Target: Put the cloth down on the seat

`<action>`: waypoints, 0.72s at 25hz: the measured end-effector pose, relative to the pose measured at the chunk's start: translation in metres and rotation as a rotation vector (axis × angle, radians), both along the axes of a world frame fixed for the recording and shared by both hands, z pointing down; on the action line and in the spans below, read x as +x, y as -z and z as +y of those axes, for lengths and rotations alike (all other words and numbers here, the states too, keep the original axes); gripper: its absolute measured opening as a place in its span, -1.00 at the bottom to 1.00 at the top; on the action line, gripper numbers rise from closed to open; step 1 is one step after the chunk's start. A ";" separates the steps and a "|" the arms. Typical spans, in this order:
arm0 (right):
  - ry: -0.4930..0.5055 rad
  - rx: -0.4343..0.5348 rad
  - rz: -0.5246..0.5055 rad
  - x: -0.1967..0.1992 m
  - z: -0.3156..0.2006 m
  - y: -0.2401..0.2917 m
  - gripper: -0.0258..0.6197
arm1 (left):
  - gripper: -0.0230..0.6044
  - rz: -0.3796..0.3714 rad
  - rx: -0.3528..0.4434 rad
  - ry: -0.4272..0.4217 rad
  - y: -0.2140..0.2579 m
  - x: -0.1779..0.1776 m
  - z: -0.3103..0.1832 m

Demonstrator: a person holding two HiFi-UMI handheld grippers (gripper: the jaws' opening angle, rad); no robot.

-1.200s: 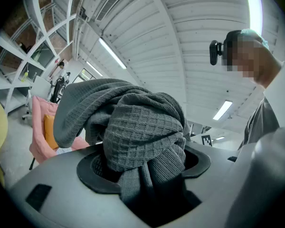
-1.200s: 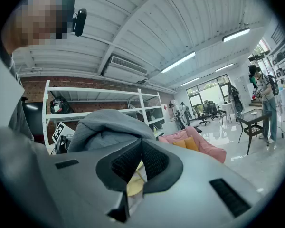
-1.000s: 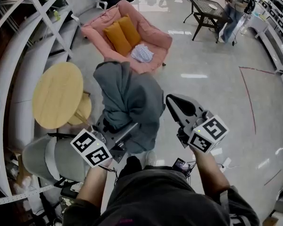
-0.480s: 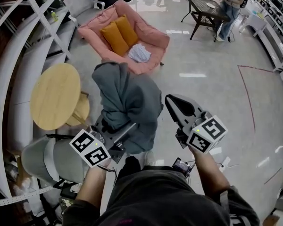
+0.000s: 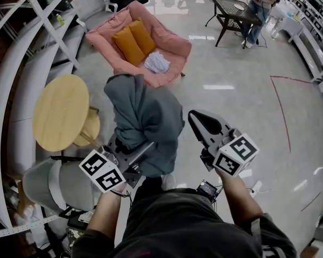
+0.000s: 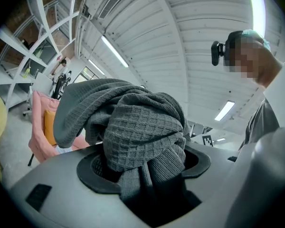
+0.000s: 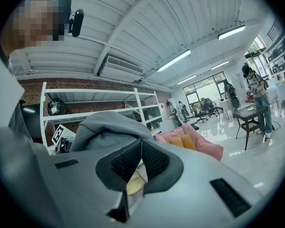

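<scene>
A grey knit cloth (image 5: 145,117) hangs bunched from my left gripper (image 5: 140,153), whose jaws are shut on it. In the left gripper view the cloth (image 6: 142,127) fills the gap between the pads of my left gripper (image 6: 145,167) and hides the fingertips. My right gripper (image 5: 196,118) is held level beside the cloth, shut with nothing in it; its pads meet in the right gripper view (image 7: 139,148). The pink seat (image 5: 169,36) stands ahead on the floor, with orange cushions (image 5: 132,39) and a small pale cloth (image 5: 157,62) on it. The seat also shows in both gripper views (image 6: 38,122) (image 7: 202,145).
A round wooden table (image 5: 59,112) stands at the left, a grey chair (image 5: 46,181) below it. White shelving (image 5: 37,15) lines the left side. A black table (image 5: 234,9) and a person (image 5: 255,7) are at the far right. Red floor tape (image 5: 282,112) runs at the right.
Both grippers keep their pose and the cloth stays gripped. The seat and the round table sit slightly further up and left in the head view.
</scene>
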State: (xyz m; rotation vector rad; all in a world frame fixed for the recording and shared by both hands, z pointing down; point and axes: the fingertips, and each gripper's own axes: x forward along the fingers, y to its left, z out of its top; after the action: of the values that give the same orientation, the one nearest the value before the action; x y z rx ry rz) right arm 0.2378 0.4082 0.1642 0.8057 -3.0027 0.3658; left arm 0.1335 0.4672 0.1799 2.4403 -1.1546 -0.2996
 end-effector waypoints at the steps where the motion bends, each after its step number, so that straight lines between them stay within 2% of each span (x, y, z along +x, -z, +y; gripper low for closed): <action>1: 0.000 -0.002 0.000 -0.002 -0.004 -0.001 -0.87 | 0.16 0.002 0.000 0.002 0.000 -0.002 -0.003; 9: -0.005 -0.015 0.006 -0.024 -0.051 -0.011 -0.87 | 0.16 0.012 -0.013 0.003 -0.011 -0.027 -0.052; 18: -0.018 -0.045 0.020 -0.074 -0.130 -0.026 -0.87 | 0.16 0.023 -0.041 -0.013 -0.024 -0.076 -0.135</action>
State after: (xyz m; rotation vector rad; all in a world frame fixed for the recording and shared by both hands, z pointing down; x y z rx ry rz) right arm 0.1634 0.2787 0.1899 0.8279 -2.9590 0.4216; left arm 0.0571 0.3322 0.2044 2.4013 -1.1235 -0.2966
